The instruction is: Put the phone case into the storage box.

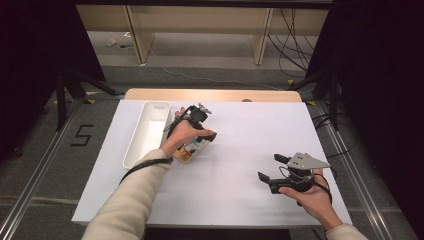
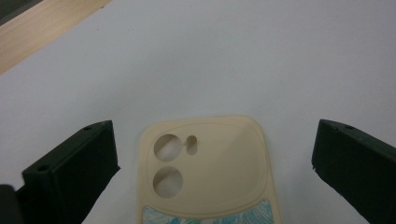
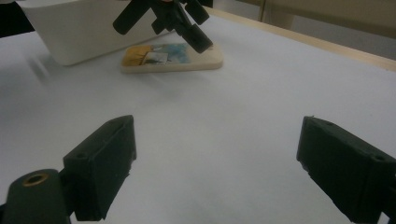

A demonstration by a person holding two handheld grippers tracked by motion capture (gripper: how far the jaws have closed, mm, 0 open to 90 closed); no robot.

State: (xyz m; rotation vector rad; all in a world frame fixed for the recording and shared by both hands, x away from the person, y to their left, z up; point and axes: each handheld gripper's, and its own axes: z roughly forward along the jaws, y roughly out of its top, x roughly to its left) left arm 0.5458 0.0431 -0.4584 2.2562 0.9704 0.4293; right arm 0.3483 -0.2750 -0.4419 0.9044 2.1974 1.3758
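Two grippers are on the table, and the action is on the left side. The left gripper (image 1: pixel 202 131) hangs over a phone case (image 1: pixel 192 148), held in the person's left hand (image 1: pixel 181 134), jaws spread wide with nothing between them. In the left gripper view the cream-coloured case (image 2: pixel 210 172) sits squarely in the gap between the two black jaws, clear of both, with white table showing on either side of it. Its camera cut-outs face up: two round holes and a small slot, and below them a band of blue and white pattern at the bottom edge of the view.

The case lies flat on the white table sheet (image 1: pixel 240 150), just beside the long white tray (image 1: pixel 148 131), near the tray's near end. From the right gripper view, the case (image 3: pixel 172 58) shows a yellow and blue printed end toward the tray (image 3: pixel 70 28), and one jaw tip of the left gripper (image 3: pixel 173 21) is down close over its top; whether it touches cannot be told.

Over on the right, the right gripper (image 1: pixel 274 169) rests low near the table's front right corner, well apart from the case, held in the person's right hand (image 1: pixel 312 197). Its jaws are spread too, pointing across the table toward the case, bare white sheet between them. A grey three-cornered plate (image 1: pixel 307 161) sits on top of it.
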